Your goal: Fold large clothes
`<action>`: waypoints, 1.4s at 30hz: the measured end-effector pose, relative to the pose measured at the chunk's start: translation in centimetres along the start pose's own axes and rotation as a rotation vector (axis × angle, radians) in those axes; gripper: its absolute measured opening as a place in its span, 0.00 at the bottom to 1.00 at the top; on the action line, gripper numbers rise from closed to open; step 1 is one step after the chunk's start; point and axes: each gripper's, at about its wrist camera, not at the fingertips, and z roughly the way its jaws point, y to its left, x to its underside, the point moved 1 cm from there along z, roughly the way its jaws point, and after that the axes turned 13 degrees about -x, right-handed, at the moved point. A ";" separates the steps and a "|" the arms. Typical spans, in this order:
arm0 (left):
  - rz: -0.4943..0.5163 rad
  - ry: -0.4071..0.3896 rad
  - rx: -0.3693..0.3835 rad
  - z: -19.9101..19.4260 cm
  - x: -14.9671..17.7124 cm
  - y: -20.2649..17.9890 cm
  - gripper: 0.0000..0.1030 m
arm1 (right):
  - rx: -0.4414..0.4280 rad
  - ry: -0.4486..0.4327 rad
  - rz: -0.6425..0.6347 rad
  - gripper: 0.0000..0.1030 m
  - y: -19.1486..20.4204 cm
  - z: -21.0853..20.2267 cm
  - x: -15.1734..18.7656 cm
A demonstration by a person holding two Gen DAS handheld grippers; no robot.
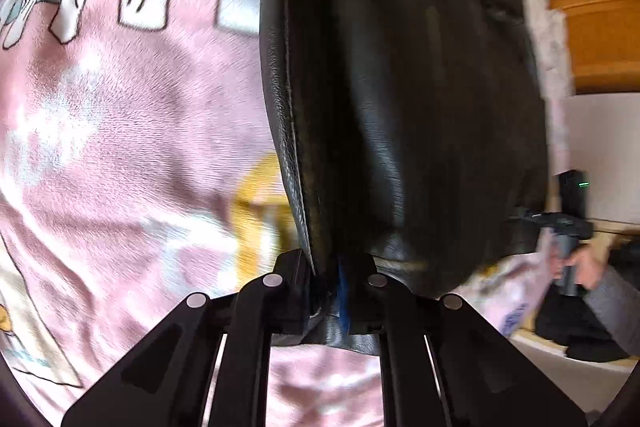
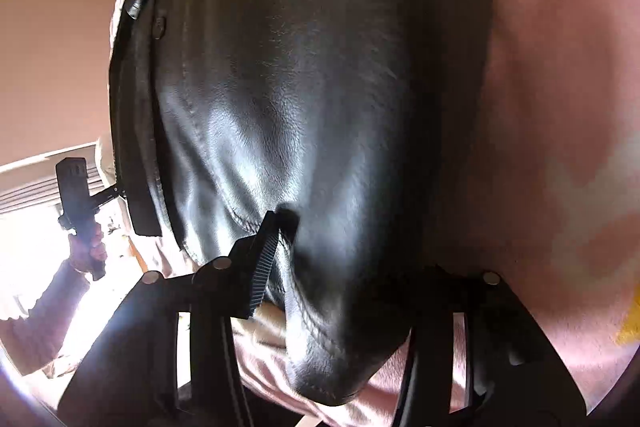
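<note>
My left gripper (image 1: pixel 338 285) is pinched on the jacket (image 1: pixel 400 87) hem, my right gripper (image 2: pixel 360 259) is clamped around a thicker bunch, garment lying on the pink blanket (image 1: pixel 120 127); slick leather may slip free if I lift unevenly.

Left claw (image 1: pixel 338 281) clamped on the hem of a black leather jacket (image 1: pixel 400 107), which rises straight ahead of it. Pink printed blanket (image 1: pixel 120 147) lies left of and beneath the claw. To its right, a hand (image 1: pixel 584 263) grips the other claw's handle.
</note>
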 end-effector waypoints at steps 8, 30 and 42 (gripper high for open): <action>-0.051 -0.078 -0.031 -3.5 1.9 1.0 0.05 | -0.051 -0.024 -0.095 0.07 4.3 -3.0 1.8; -0.026 -0.012 -0.160 -12.8 16.1 -3.6 0.04 | -0.044 0.065 -0.039 0.07 11.5 -8.1 13.4; -0.044 -0.281 -0.158 -22.5 11.3 -6.2 0.03 | -0.134 -0.125 -0.119 0.07 18.1 -16.1 6.9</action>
